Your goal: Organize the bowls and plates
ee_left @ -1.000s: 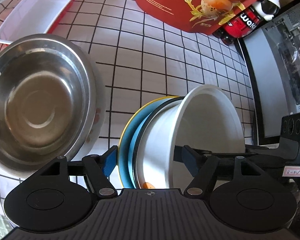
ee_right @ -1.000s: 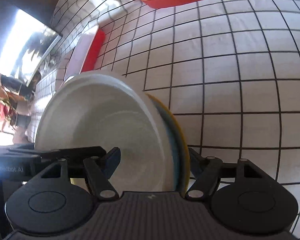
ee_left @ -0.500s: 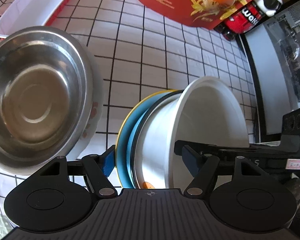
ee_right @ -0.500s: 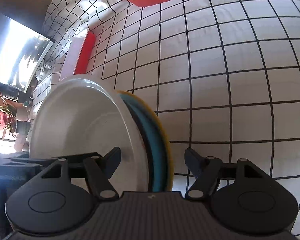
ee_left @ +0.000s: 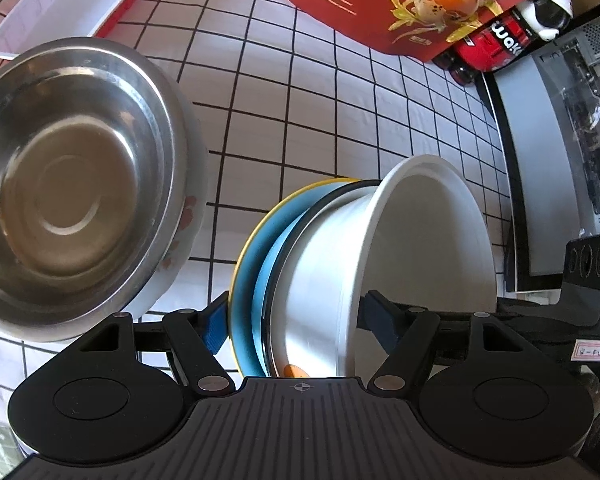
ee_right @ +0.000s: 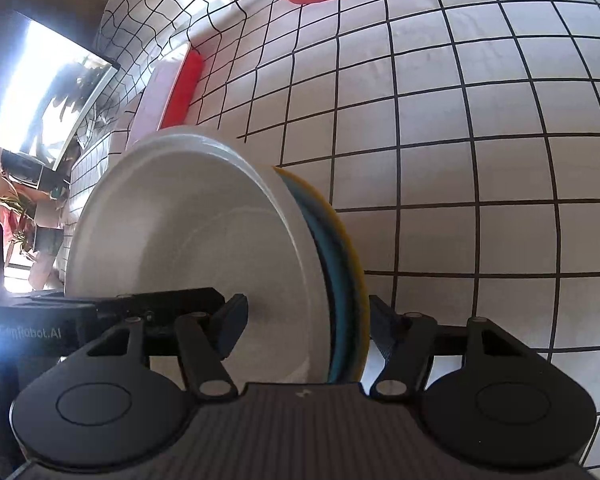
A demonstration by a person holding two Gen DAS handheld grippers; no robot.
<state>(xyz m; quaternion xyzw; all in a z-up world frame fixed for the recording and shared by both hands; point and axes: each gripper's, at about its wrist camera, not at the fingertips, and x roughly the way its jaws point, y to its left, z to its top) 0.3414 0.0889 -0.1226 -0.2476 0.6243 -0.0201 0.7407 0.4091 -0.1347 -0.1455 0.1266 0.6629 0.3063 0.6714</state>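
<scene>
A stack of dishes stands on edge above the checked tablecloth: a white bowl (ee_left: 420,248), blue plates (ee_left: 260,264) and a yellow plate (ee_left: 300,196) at the back. My left gripper (ee_left: 296,320) is shut on the stack, one pad on the yellow plate and the other inside the bowl. From the opposite side, my right gripper (ee_right: 308,320) straddles the same white bowl (ee_right: 188,240) and yellow plate (ee_right: 358,280). Its jaws are closing, and one pad touches the bowl's inside while the other touches the yellow plate.
A steel bowl (ee_left: 72,184) sits nested in a white flowered bowl (ee_left: 184,232) at the left. Behind it lies a white and red tray (ee_left: 72,0). A red box (ee_left: 400,4), a dark bottle (ee_left: 496,46) and a computer case (ee_left: 548,140) stand at the back and right.
The right gripper's jaws have narrowed from well clear of the stack to touching it on both sides. The left gripper keeps the same hold, and the stack has barely shifted.
</scene>
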